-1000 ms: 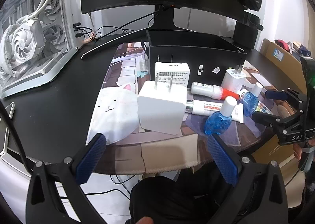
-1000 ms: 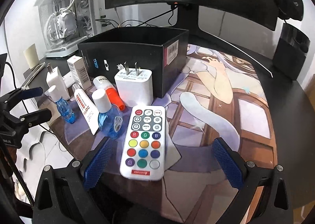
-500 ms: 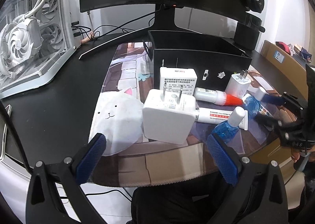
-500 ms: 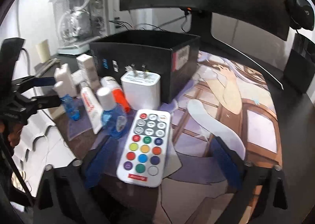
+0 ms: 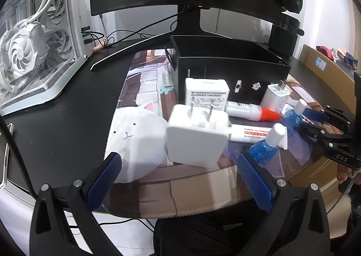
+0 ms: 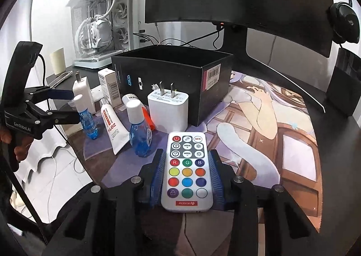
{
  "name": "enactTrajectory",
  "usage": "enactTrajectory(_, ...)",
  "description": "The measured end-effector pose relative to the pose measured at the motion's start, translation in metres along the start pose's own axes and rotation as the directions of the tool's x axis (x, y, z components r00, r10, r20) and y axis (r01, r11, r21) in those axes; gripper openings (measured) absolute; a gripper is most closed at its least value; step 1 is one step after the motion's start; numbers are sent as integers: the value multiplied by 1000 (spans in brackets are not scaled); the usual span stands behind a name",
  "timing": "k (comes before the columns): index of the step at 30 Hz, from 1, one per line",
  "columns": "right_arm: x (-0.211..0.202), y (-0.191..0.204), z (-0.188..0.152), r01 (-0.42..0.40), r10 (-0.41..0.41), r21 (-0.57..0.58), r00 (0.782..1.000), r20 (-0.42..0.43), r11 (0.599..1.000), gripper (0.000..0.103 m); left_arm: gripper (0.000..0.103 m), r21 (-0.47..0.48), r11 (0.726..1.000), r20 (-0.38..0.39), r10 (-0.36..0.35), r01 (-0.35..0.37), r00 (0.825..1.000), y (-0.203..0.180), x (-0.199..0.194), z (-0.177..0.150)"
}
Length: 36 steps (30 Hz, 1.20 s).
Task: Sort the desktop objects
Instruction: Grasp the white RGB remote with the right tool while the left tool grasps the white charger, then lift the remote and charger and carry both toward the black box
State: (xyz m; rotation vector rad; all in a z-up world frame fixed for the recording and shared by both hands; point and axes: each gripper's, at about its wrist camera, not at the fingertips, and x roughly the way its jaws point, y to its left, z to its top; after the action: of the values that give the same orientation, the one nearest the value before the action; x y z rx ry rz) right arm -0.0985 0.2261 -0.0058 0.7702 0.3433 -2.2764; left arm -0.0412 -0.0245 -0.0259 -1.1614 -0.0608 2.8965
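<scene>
My right gripper (image 6: 187, 173) is shut on a white remote (image 6: 187, 170) with coloured buttons, on the printed desk mat. My left gripper (image 5: 179, 170) is open and empty, facing a large white plug charger (image 5: 196, 137). It also shows in the right wrist view (image 6: 65, 105) beside a small blue bottle (image 6: 89, 122). A second blue bottle (image 6: 138, 131), a white tube (image 6: 112, 129), a red-capped tube (image 5: 252, 111), a small white box (image 5: 206, 92) and another charger (image 6: 168, 111) lie before an open black box (image 6: 176, 75).
A monitor stand (image 6: 243, 53) stands behind the black box. A white PC case (image 5: 29, 53) is at the far left, a speaker (image 6: 345, 87) and headphones (image 6: 345, 22) at the right. The desk's front edge is just below both grippers.
My right gripper has closed from wide open onto the remote. My left gripper has stayed open and moved a little closer to the large charger.
</scene>
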Motion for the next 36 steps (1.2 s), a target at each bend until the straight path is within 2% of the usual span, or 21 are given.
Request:
enactTrajectory(8,-8,-1,2,-1,1,7,1000,12,1000,39,99,-26,999,11,-20,21,1000,7,8,6)
enactTrajectory(10,-10,-1,2,-1,1,3,1000,15,1000,39,85,-22,999,5,-29,29,1000,7,10,6)
enactTrajectory(11,-11,0,2,-1,1,2,1000,16,1000,39,81,-15,1000,2,-27,27,1000,6,11,5)
enactTrajectory(12,-11,-1,2,-3,3,4,1000,15,1000,39,70,-8,999,1,-32,32,999,5,11,4)
enactTrajectory(13,-12,-1,2,-2,2,4,1000,18,1000,39,52,-2,999,5,-50,50,999,4,12,4)
enactTrajectory(14,-12,-1,2,-1,1,5,1000,18,1000,39,44,2,998,3,-63,63,998,3,12,3)
enactTrajectory(36,-7,-3,-2,-4,4,13,1000,1,1000,39,44,23,999,13,-42,42,999,2,9,0)
